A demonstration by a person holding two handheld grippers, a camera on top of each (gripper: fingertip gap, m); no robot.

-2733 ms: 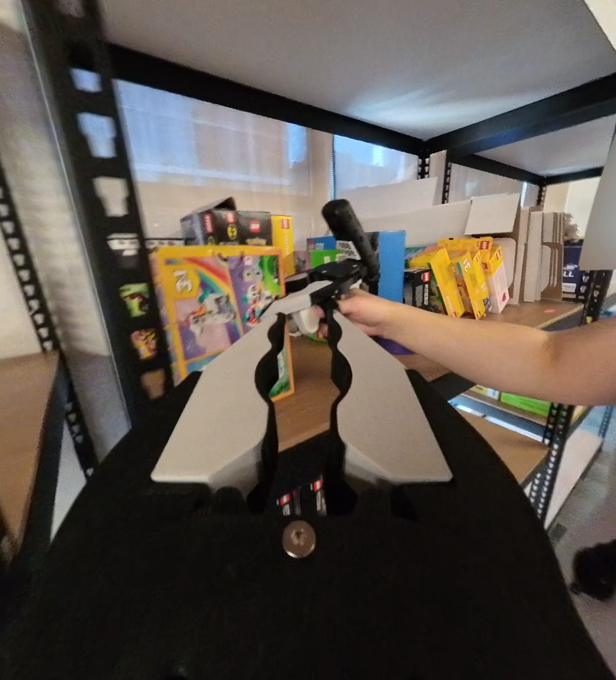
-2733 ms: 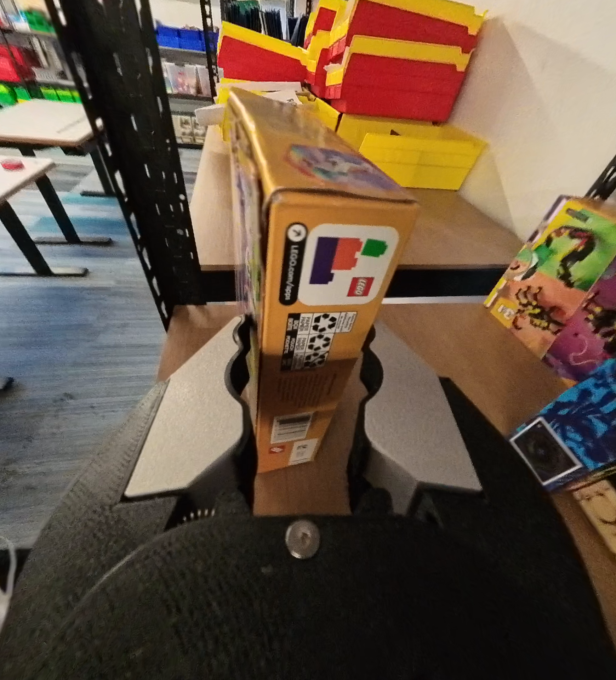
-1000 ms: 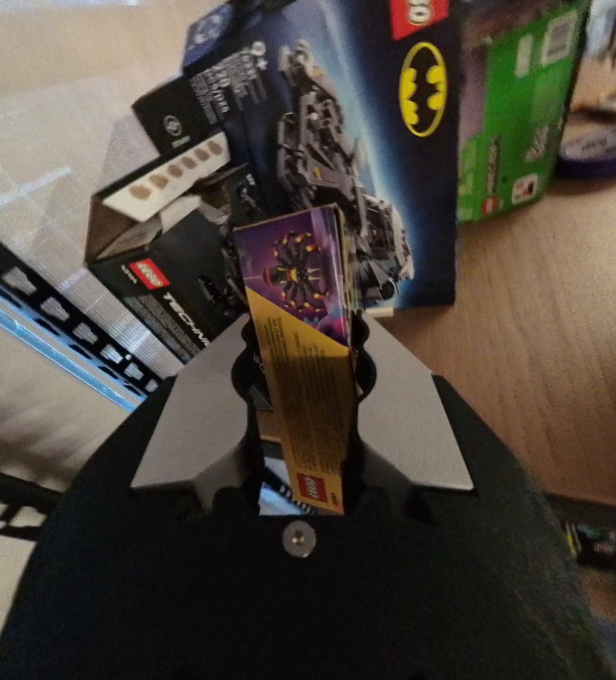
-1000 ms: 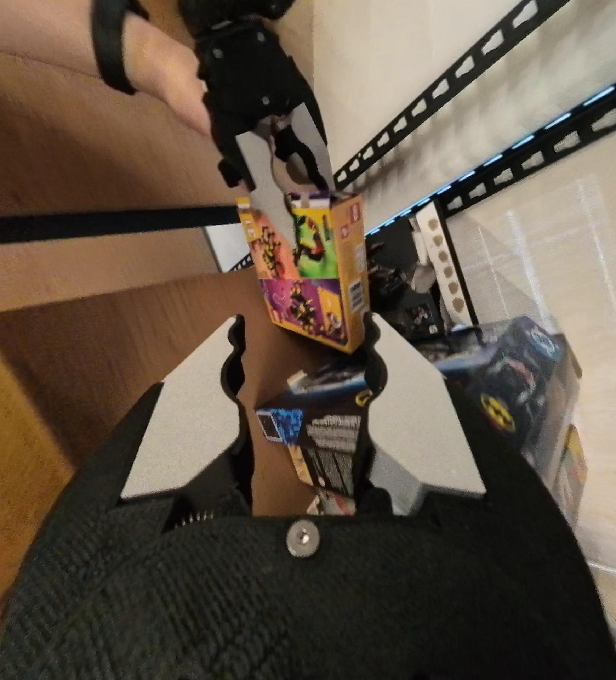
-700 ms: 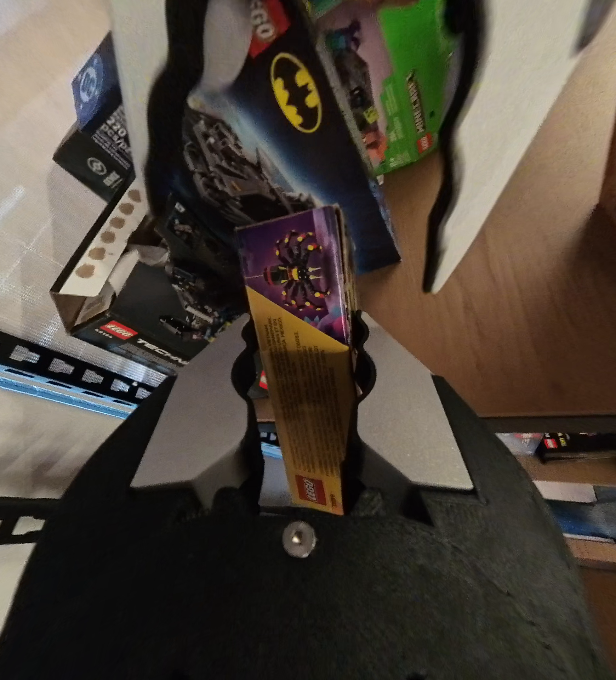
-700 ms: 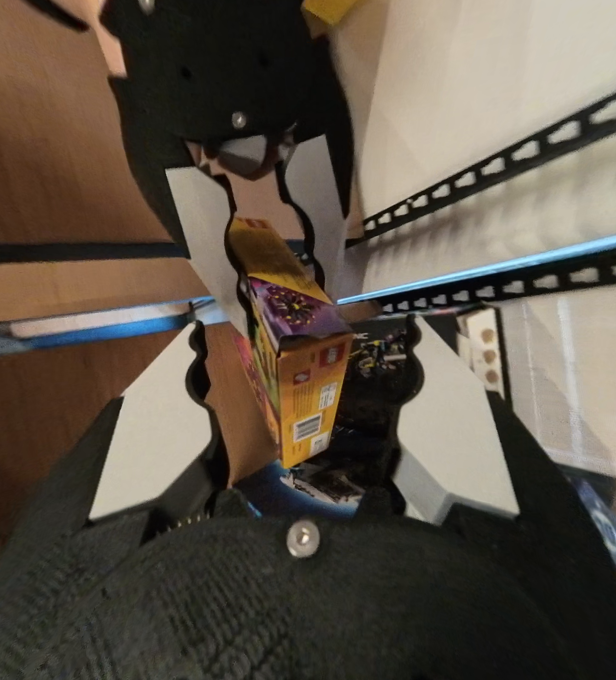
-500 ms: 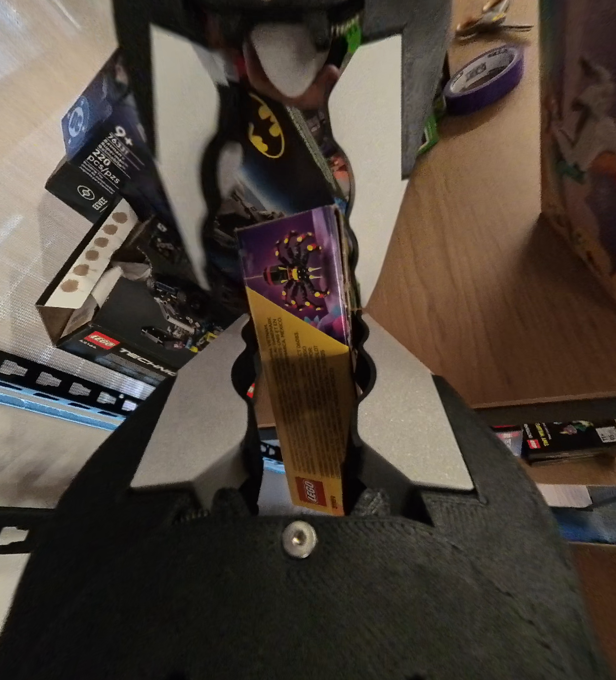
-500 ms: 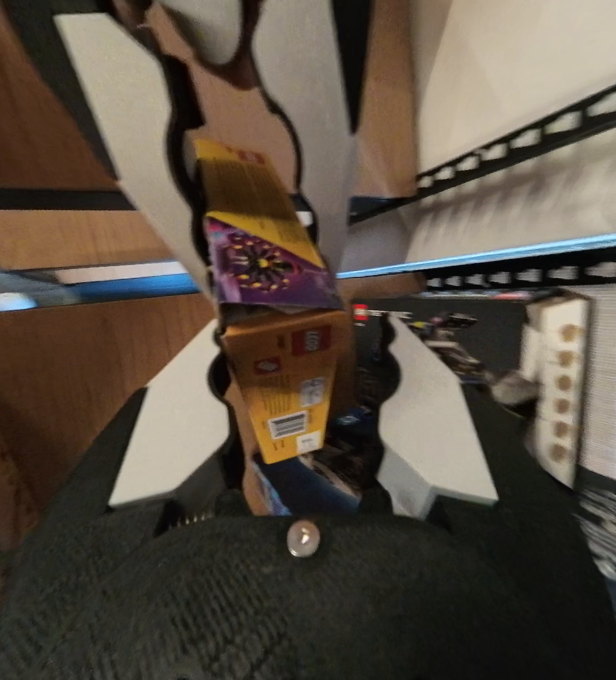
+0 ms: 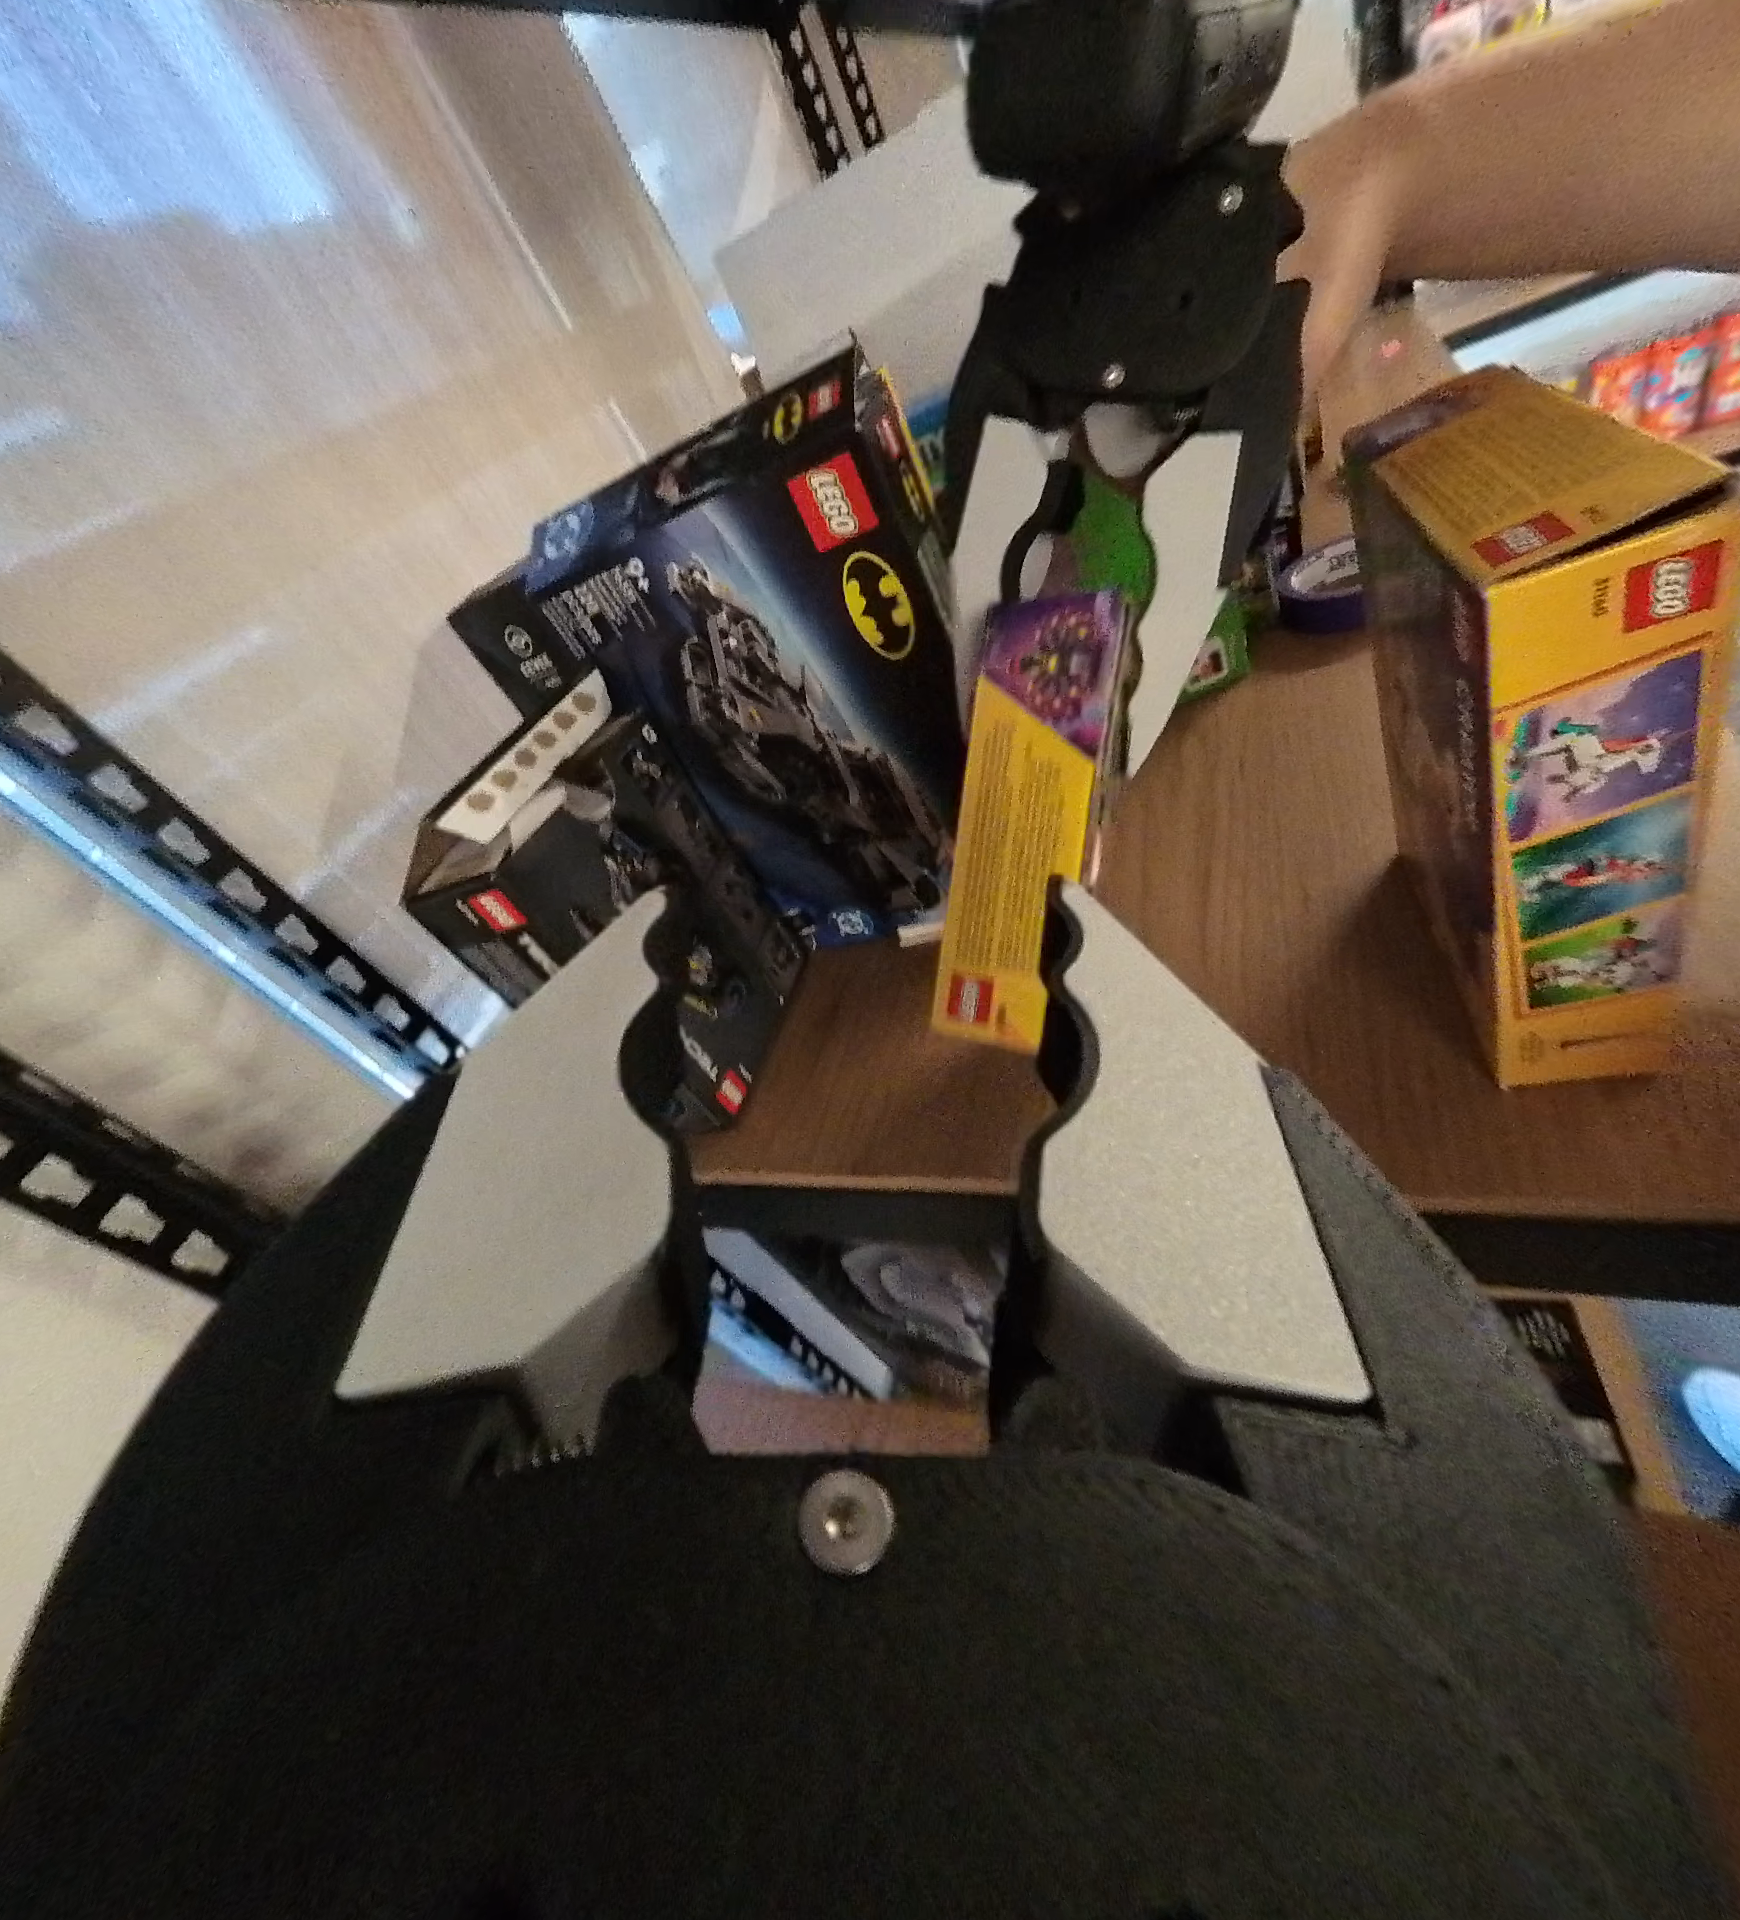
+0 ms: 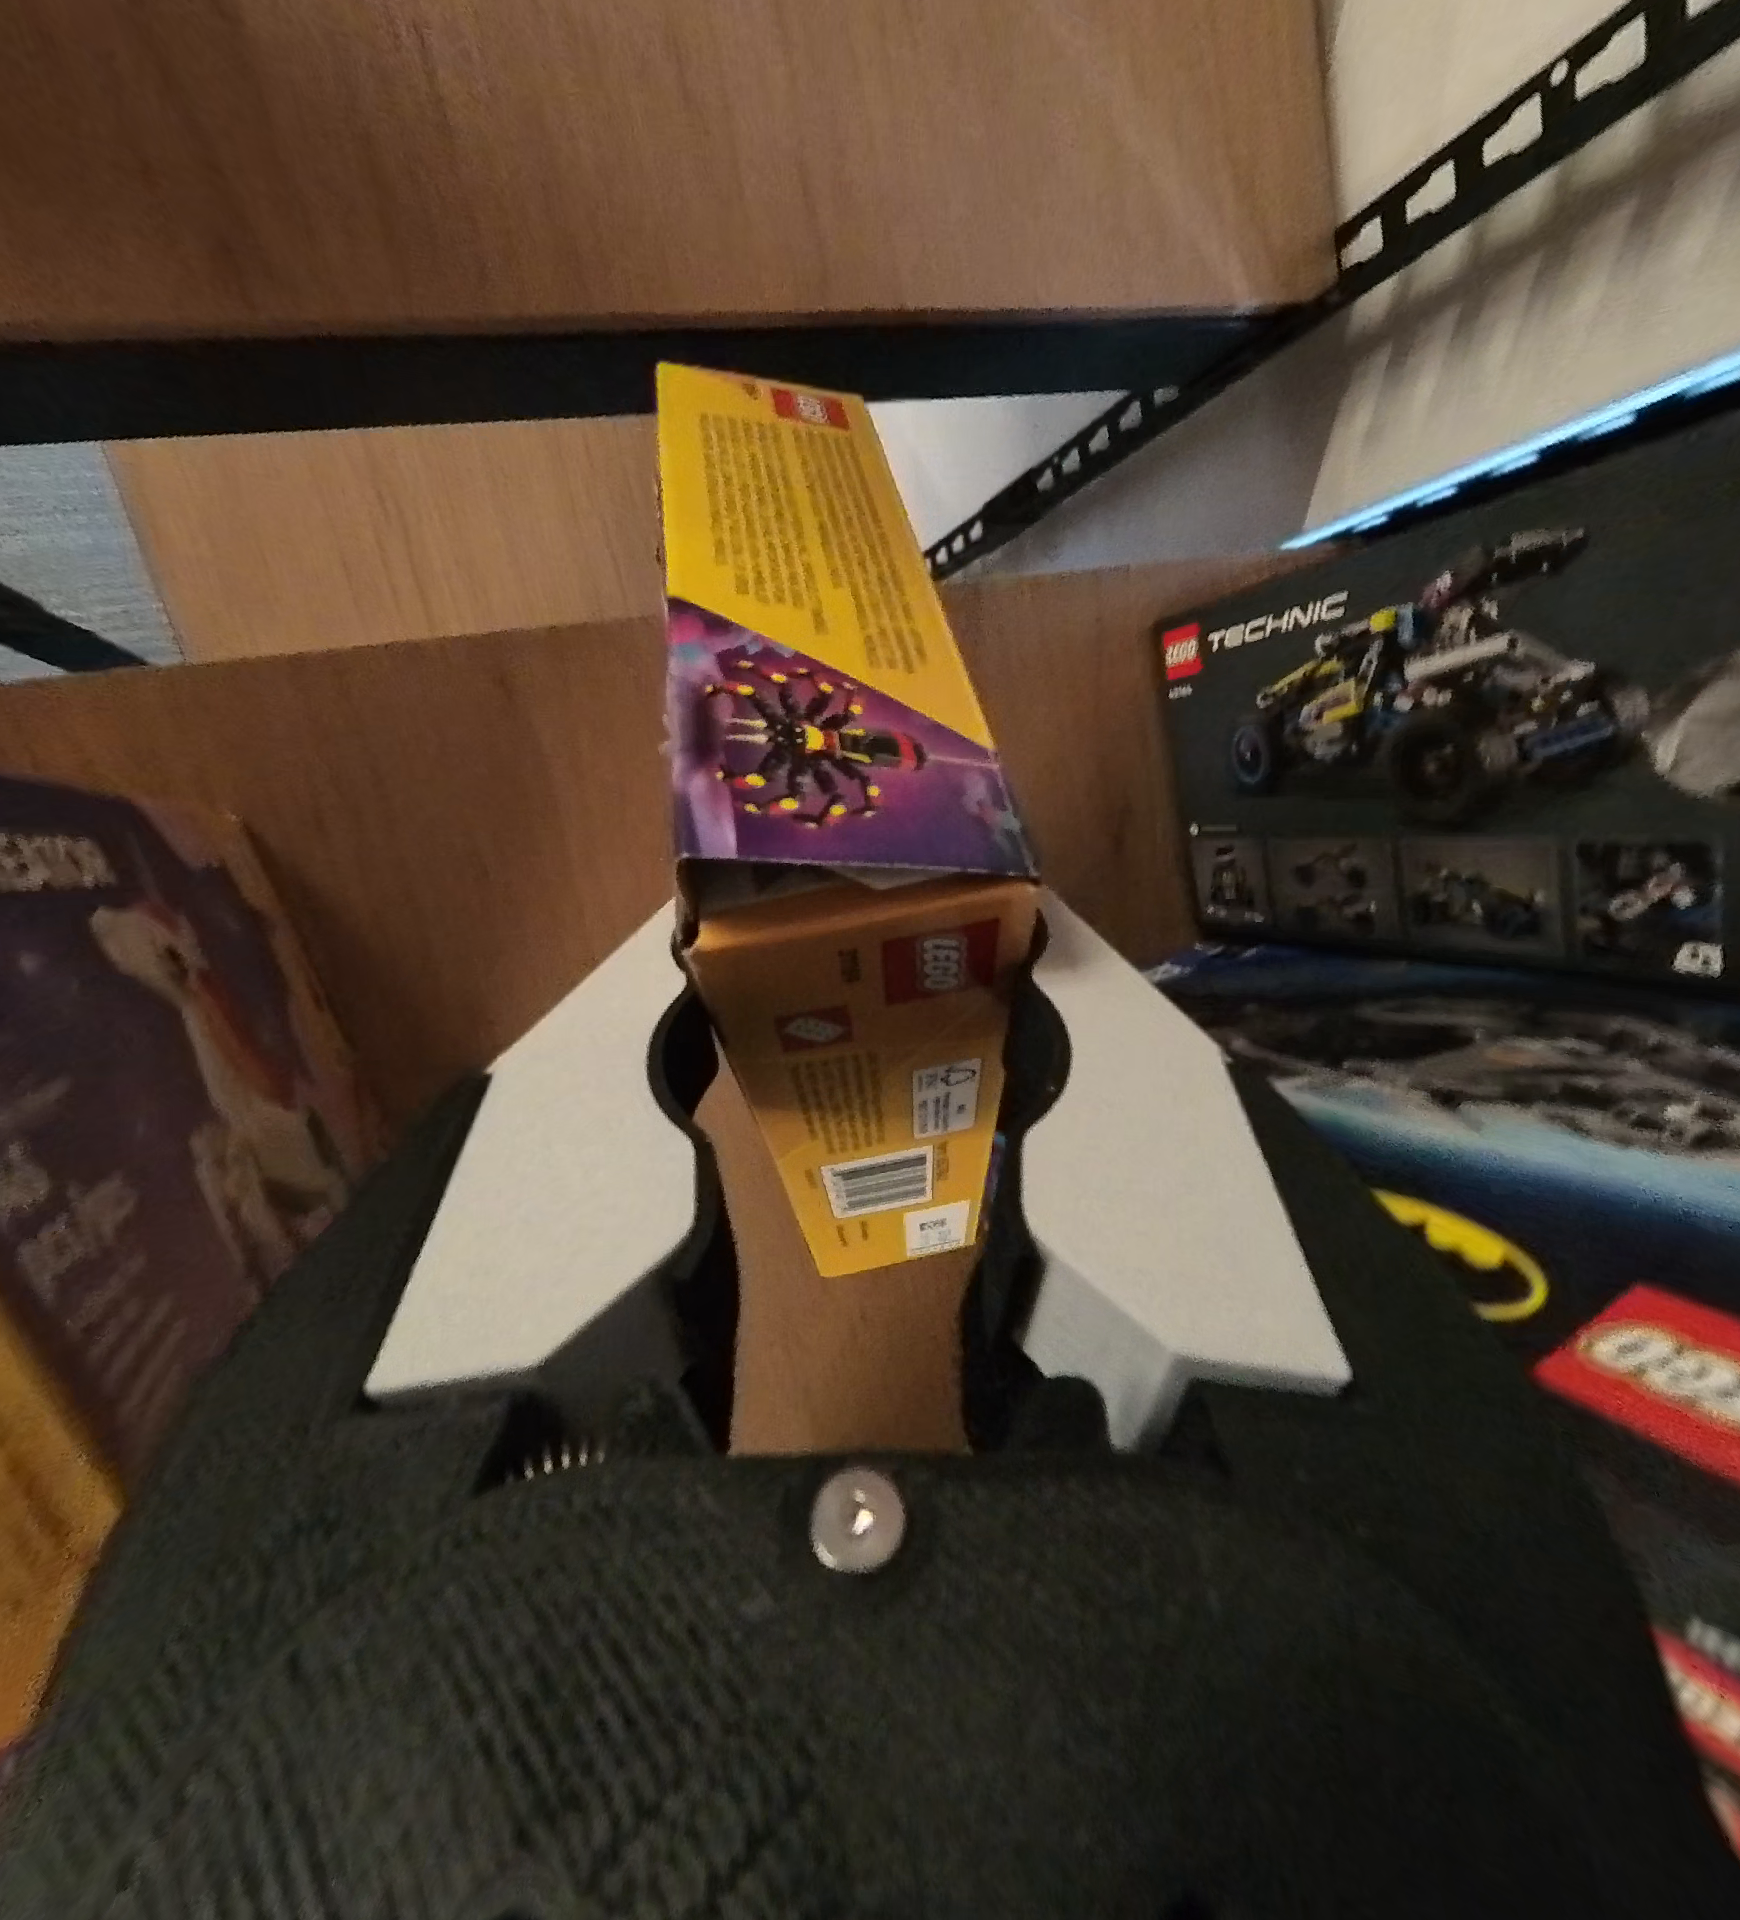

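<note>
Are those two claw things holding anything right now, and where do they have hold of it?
The right gripper clamps the small yellow and purple box by its barcode end. The left gripper is open and holds nothing.

shelf (image 9: 1250, 935): I am seeing a wooden board on a black metal frame | standing on it: yellow toy box (image 9: 1572, 748) at right, dark bat-logo box (image 9: 772, 675) leaning at back, opened black box (image 9: 575, 862) lying beside it, purple tape roll (image 9: 1321, 584) farther back
</note>
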